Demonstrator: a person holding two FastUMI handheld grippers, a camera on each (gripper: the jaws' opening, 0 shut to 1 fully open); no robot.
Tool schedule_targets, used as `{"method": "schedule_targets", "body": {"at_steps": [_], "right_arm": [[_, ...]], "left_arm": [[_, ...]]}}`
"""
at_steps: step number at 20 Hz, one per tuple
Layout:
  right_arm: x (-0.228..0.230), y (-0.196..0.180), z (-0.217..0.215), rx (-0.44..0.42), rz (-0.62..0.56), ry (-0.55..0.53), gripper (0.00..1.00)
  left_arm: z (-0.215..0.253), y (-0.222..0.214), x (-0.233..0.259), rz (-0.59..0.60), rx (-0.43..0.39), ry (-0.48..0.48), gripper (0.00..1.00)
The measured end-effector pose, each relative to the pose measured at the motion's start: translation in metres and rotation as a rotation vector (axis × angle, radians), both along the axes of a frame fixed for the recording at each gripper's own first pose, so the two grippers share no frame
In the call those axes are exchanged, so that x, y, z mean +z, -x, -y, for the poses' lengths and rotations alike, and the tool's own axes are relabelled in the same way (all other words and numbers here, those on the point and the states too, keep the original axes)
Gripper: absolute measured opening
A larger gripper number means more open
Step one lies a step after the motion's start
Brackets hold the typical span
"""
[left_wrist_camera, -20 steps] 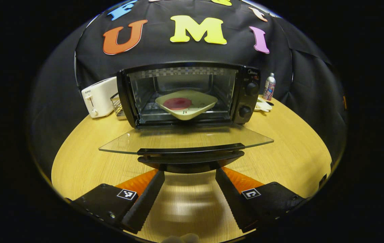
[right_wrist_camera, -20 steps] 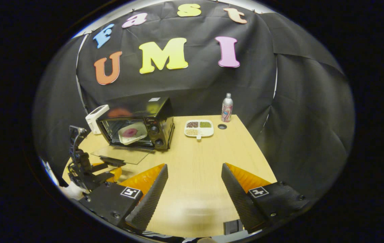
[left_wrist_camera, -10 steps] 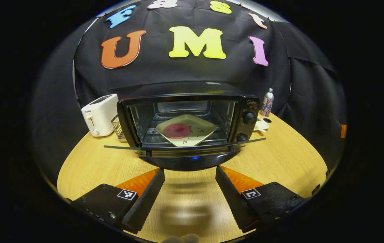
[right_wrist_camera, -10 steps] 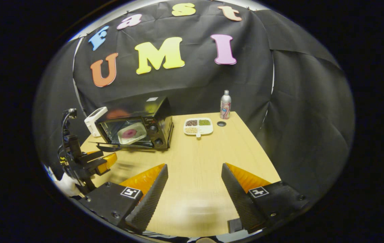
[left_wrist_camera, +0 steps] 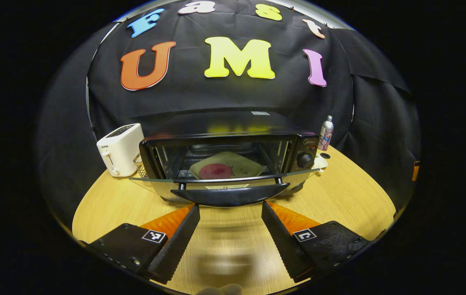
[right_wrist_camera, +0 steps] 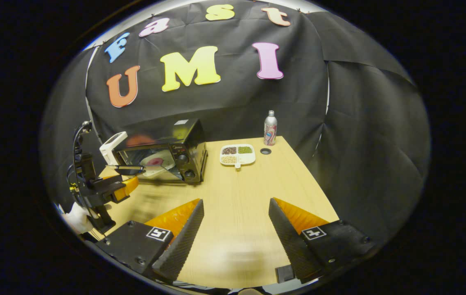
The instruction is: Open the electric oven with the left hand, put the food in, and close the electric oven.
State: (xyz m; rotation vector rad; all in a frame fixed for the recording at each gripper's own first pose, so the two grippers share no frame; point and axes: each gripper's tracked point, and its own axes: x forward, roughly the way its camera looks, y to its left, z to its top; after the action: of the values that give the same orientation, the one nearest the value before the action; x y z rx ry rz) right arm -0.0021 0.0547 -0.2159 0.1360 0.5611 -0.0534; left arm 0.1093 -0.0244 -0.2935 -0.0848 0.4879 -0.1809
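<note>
A round-edged wooden table stands before a black cloth wall. In the left gripper view the electric oven sits at the far middle of the table, its glass door tilted partway up, neither flat nor shut, with the dark handle along its near edge. Inside, on the rack, lies a pale square plate bearing a round red piece of food. The left gripper has its fingers spread wide, the tips just below the handle; whether they touch it I cannot tell. A white toaster stands left of the oven and a bottle far right. In the right gripper view the right gripper is wide and empty over bare table, with a divided tray beyond, right of the oven.
</note>
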Motion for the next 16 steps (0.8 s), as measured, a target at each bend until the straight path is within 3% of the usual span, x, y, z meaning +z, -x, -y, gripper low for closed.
{"method": "schedule_targets", "body": {"at_steps": [8,16], "right_arm": [[-0.001,0.001,-0.001,-0.01,-0.01,-0.015,0.96],[0.004,0.0,-0.005,0.0,-0.002,-0.011,0.96]], "left_arm": [[-0.009,-0.034,0.018,0.04,0.036,0.001,0.97],[-0.008,-0.02,0.014,0.027,0.028,-0.013,0.97]]}}
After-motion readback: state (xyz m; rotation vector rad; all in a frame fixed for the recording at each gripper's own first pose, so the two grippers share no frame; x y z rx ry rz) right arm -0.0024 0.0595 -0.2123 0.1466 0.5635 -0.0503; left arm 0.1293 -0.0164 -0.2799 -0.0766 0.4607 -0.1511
